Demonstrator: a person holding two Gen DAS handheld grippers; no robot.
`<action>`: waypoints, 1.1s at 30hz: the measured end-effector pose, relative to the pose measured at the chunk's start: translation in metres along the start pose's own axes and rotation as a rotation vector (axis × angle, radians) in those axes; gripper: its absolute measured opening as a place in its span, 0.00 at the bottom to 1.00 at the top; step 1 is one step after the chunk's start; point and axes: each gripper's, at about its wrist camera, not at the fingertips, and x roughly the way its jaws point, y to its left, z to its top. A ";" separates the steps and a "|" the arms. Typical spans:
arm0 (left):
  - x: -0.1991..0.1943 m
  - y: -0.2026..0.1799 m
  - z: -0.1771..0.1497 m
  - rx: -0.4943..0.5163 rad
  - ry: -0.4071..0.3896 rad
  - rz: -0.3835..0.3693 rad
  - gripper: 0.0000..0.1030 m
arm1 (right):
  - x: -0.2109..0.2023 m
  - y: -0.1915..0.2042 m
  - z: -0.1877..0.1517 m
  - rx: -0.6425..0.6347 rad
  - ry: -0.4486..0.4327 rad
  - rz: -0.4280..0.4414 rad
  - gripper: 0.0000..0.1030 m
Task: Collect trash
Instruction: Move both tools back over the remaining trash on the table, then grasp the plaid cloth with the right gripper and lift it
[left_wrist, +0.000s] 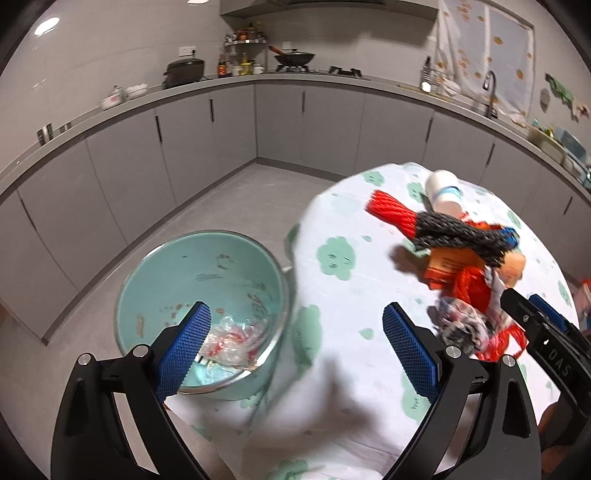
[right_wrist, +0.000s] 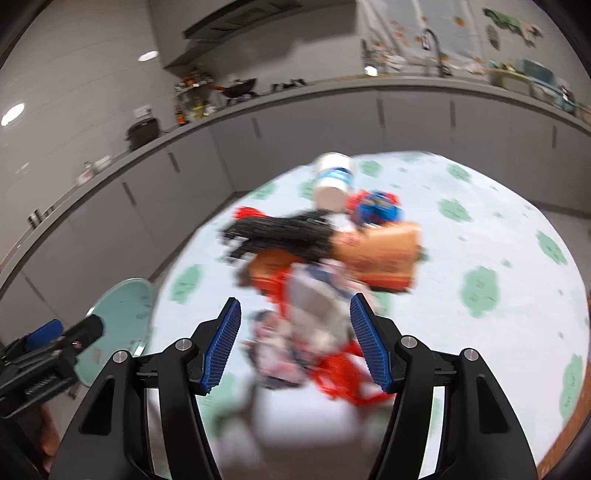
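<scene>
You are holding your left gripper with its fingers spread wide and gripping nothing; one blue pad is hanging over the teal bin, the other over the table. Inside the bin, at ten o'clock from that gripper, crumpled clear plastic is lying on the bottom. Your right gripper is standing about half open, its fingers flanking a blurred crumpled wrapper and red netting; whether the pads are touching them you cannot tell. Beyond, toward twelve o'clock, an orange packet is lying flat. A black mesh sleeve is running long-axis from nine to three o'clock. Farthest, a white cup is lying tipped, rim pointing toward you.
</scene>
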 end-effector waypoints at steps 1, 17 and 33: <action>0.001 -0.005 -0.001 0.008 0.002 -0.005 0.90 | -0.001 -0.006 -0.001 0.008 0.003 -0.009 0.60; 0.014 -0.051 -0.012 0.109 0.054 -0.066 0.89 | 0.009 -0.033 0.002 0.059 0.050 0.043 0.60; 0.017 -0.084 -0.012 0.159 0.058 -0.157 0.89 | -0.001 -0.048 0.008 0.129 0.059 0.158 0.18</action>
